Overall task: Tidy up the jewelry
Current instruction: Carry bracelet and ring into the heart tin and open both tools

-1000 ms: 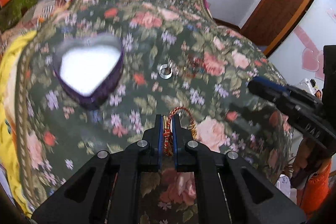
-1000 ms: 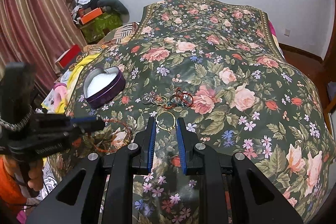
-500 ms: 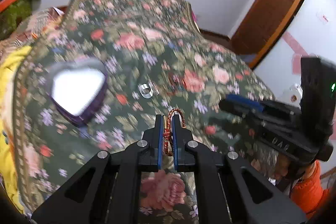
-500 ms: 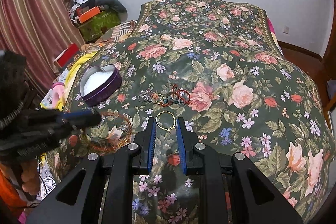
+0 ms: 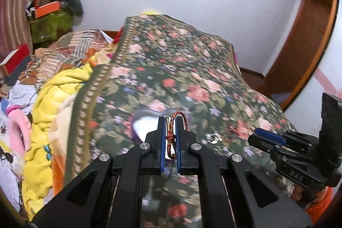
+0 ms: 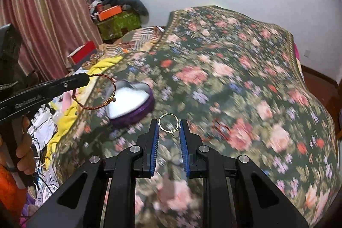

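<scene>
1. Both grippers have lifted off the floral bedspread [image 6: 245,78] since a second ago, each carrying its piece up with it.
2. The left gripper [image 5: 170,121] is clamped on a red braided bracelet [image 6: 96,92], which hangs in the air just left of the heart-shaped box [image 6: 130,103].
3. The right gripper [image 6: 169,124] pinches a thin gold bangle [image 6: 168,123] between its blue pads [image 6: 154,151], raised just in front of the box.
4. The box sits on the bedspread near its left edge, lid off, its pale inside showing.
5. More rings [image 5: 212,138] lie on the bedspread to the right of the box, blurred.
</scene>
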`<state>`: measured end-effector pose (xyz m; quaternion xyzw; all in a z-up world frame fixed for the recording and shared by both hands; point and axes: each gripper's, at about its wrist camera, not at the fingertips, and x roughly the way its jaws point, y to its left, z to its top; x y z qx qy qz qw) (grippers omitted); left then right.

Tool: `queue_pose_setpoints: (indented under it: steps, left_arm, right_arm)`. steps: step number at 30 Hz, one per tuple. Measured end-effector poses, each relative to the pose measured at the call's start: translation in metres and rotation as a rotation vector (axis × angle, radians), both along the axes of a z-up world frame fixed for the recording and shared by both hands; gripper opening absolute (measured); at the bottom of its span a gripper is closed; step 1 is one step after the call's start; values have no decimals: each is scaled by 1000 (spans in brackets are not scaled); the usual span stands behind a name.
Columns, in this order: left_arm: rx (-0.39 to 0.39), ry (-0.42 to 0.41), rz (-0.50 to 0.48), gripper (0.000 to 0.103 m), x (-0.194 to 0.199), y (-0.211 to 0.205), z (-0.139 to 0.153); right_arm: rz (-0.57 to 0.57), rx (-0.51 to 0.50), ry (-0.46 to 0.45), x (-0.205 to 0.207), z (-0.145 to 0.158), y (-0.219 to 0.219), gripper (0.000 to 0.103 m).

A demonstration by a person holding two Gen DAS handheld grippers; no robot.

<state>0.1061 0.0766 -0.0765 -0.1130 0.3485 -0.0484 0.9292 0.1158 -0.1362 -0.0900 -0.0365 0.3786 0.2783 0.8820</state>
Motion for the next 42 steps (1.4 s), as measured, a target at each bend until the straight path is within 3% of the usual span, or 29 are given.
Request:
queue_pose_setpoints:
  steps: [9,17,24,42]
  left_arm:
    - [-12,25,27,6,16,23,-16]
    - [-33,60,-34,6,38,11,-34]
    - [4,85,-35,6,52,4,-49]
    - [49,71,-10,6,48,12,-45]
  right_arm:
    - [64,-4,-1,24,-3,47,17]
    - [102,-15,6,41,-11,70,17]
    - [134,-25,39,50,-23,81,17]
    - [183,-43,61,54,-33,98,18]
